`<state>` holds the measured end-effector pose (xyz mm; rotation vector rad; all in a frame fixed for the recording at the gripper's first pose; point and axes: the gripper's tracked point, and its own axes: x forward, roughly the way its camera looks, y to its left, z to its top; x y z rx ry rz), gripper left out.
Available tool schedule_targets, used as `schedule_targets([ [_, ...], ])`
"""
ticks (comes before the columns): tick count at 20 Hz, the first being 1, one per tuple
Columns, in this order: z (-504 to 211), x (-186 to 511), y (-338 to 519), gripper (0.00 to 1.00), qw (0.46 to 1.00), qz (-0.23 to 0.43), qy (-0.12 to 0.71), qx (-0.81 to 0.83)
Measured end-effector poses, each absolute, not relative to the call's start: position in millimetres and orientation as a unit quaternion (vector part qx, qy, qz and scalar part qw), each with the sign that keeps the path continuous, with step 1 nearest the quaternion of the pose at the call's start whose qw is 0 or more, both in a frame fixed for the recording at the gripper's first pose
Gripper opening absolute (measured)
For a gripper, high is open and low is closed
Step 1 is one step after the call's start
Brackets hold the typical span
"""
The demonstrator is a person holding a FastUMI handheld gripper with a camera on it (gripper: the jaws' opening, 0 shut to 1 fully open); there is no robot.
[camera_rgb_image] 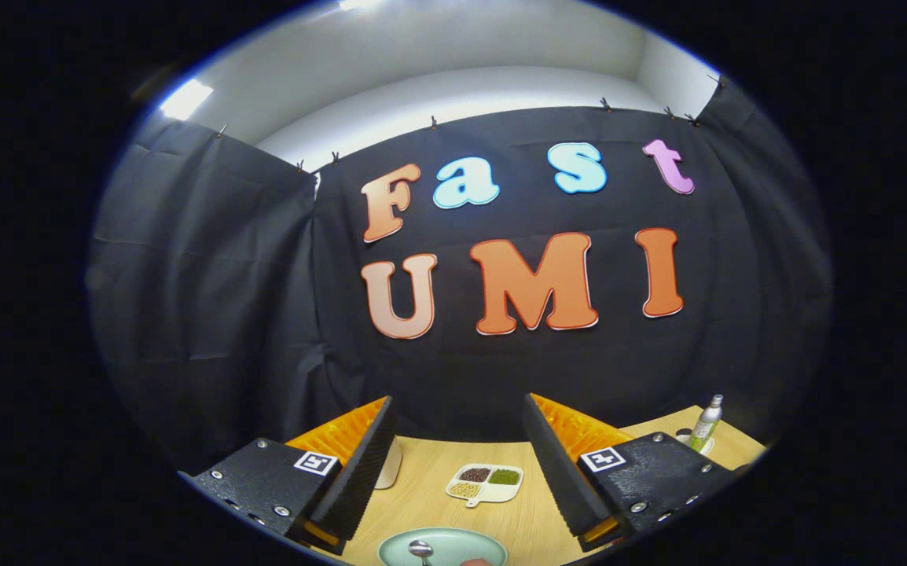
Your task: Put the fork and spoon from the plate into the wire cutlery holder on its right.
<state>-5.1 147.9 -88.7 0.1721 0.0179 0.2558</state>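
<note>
Gripper view, largest first: wooden counter (422,479) spread beneath tongs (453,464) held wide open, gripping nothing. Pale green plate (469,545) low between the fingers, at six o'clock, cut off by the view's bottom. Divided white snack tray (485,483) just beyond it, toward twelve. Green bottle (706,423) far off at three o'clock. Spoon (420,549) on the plate, bowl alone visible. Fork and wire holder impossible to place. Likely trouble: descending blind, clipping the plate rim, skidding the spoon aside.
</note>
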Motion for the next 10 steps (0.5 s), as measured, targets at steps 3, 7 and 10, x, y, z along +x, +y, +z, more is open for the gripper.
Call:
schedule_targets([
  [3, -107.3, -8.7, 173.7, 0.96, 0.987, 0.146, 0.027, 0.06],
  [7, -179.4, -19.8, 201.7, 0.97, 0.974, 0.181, 0.133, 0.016],
  [10, -229.6, -24.8, 211.3, 0.97, 0.959, 0.192, 0.206, -0.024],
])
